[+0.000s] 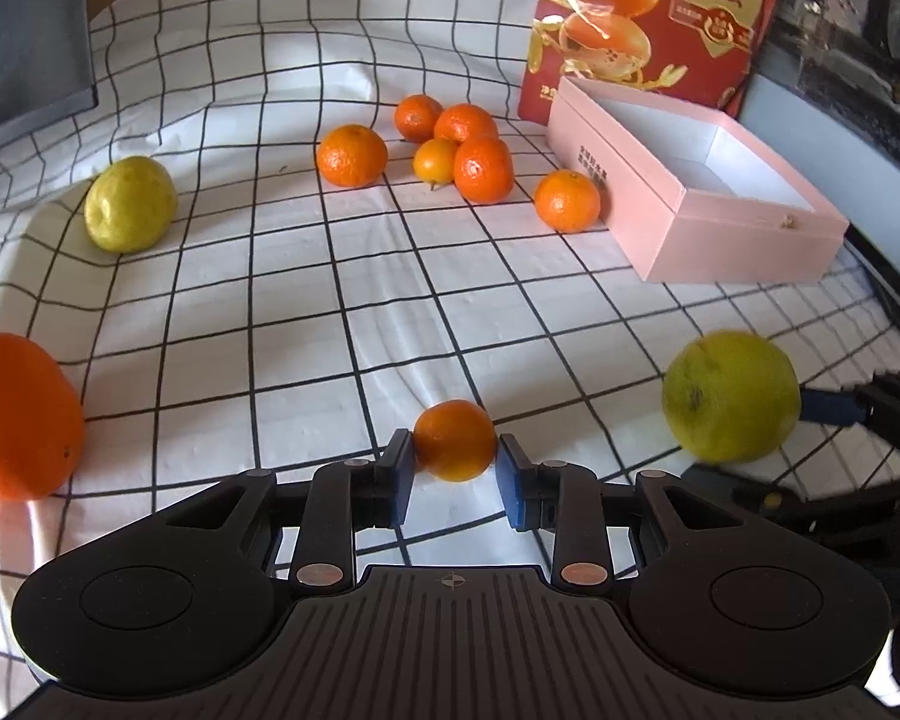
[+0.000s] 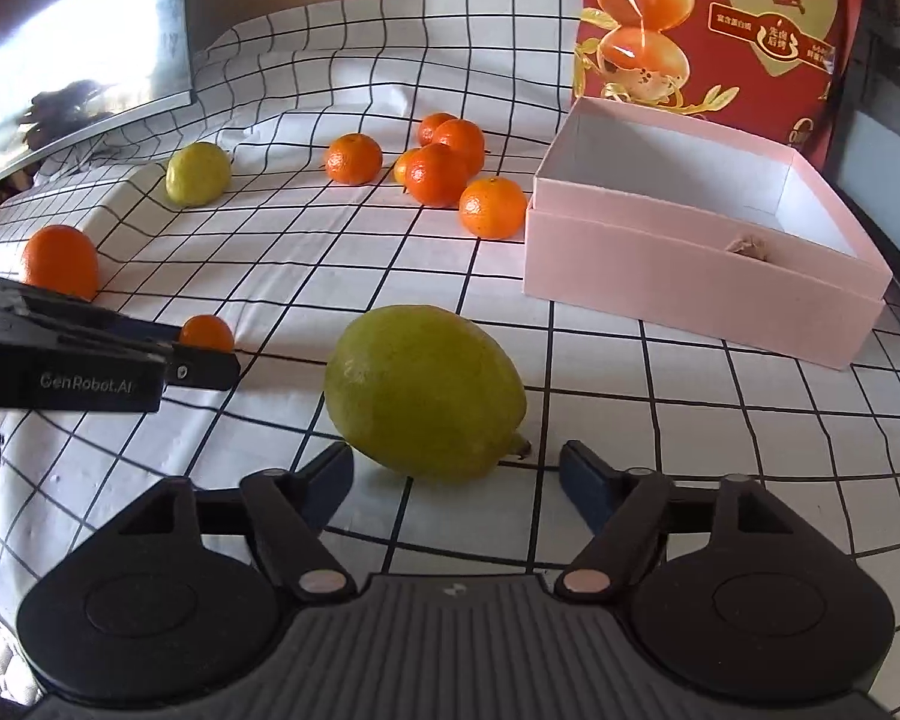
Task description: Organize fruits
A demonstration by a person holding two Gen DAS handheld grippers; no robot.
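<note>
My left gripper (image 1: 455, 463) is open around a small mandarin (image 1: 455, 440) on the checked cloth; its left pad touches the fruit and the right pad stands just off it. My right gripper (image 2: 456, 471) is open, its fingers either side of a large yellow-green lemon (image 2: 423, 391) without touching it. That lemon also shows in the left wrist view (image 1: 731, 396). Several mandarins (image 1: 462, 150) lie in a cluster further back beside an open pink box (image 1: 744, 228). A second lemon (image 1: 129, 204) and a large orange (image 1: 21, 417) lie at the left.
A red printed bag (image 1: 648, 18) stands behind the pink box (image 2: 690, 294), which holds only a small brown scrap. A dark screen (image 2: 78, 78) leans at the back left. A dark framed panel (image 1: 870, 120) stands at the right edge.
</note>
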